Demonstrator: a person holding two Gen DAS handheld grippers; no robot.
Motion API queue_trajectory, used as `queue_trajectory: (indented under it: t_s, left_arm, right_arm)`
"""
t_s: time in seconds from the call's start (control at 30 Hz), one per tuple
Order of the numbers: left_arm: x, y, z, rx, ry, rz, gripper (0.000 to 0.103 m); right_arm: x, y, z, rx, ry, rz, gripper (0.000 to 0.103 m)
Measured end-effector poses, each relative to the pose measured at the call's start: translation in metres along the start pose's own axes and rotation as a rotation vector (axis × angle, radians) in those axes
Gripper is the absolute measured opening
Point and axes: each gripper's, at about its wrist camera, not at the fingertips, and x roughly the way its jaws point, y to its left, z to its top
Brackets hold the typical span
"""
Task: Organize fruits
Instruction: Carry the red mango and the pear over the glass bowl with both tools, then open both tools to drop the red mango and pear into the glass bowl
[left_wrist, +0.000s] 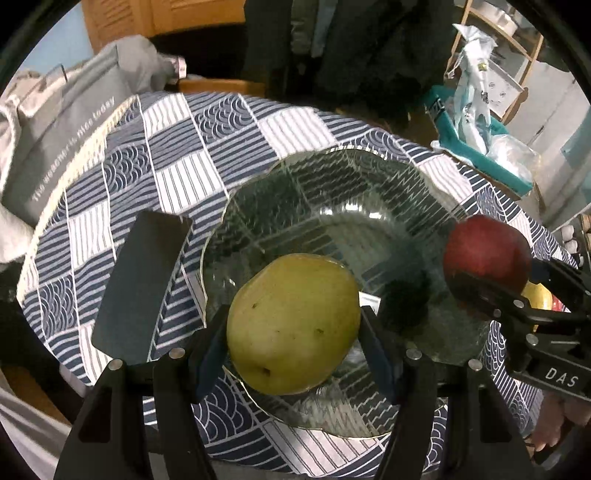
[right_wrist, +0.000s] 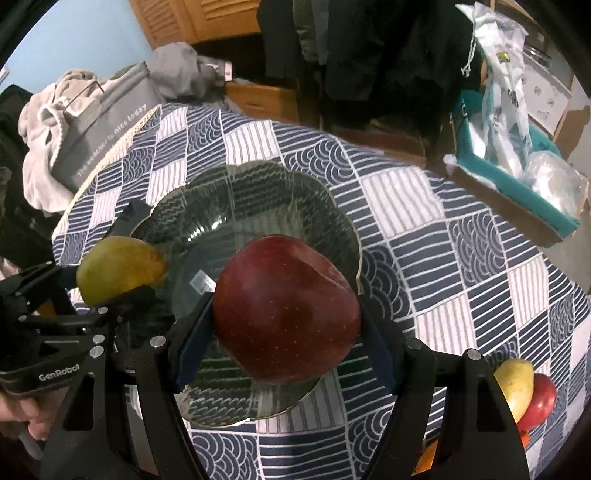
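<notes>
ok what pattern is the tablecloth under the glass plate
Navy and white patchwork squares, some striped, some with wave-like arcs, on the tablecloth; clearest in the right wrist view.

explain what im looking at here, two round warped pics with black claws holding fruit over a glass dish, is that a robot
No robot: a person holds a pair of hand-operated tongs in each hand, each carrying a wide-angle camera, which is why the pictures bulge. One picture looks along the left tongs, clamped on a green mango; the other along the right tongs, clamped on a red apple. Each also shows the other tongs at its edge. Both fruits hang over a glass plate on a table with a blue and white patterned cloth. More fruit lies on the cloth near the right tongs. Behind are a grey bag and a teal box.
</notes>
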Motion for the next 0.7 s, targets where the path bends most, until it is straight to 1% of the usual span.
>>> queue_trajectory:
  t_s: [0.4, 0.57, 0.63, 0.67, 0.7]
  left_arm:
    - [0.017, 0.002, -0.004, 0.009, 0.066, 0.009, 0.069]
    - [0.032, 0.004, -0.007, 0.009, 0.118, 0.026, 0.068]
    - [0.031, 0.002, -0.009, 0.026, 0.107, 0.021, 0.069]
    - [0.029, -0.002, -0.009, 0.041, 0.090, 0.031, 0.070]
    - [0.026, -0.005, -0.008, 0.060, 0.073, 0.049, 0.076]
  right_arm:
    - [0.014, 0.004, -0.006, 0.005, 0.039, 0.007, 0.075]
    - [0.020, 0.003, -0.007, 0.019, 0.061, 0.026, 0.075]
    - [0.022, 0.004, -0.007, 0.019, 0.070, 0.028, 0.075]
    - [0.024, 0.004, -0.008, 0.020, 0.079, 0.031, 0.075]
    - [0.025, 0.005, -0.009, 0.017, 0.081, 0.026, 0.075]
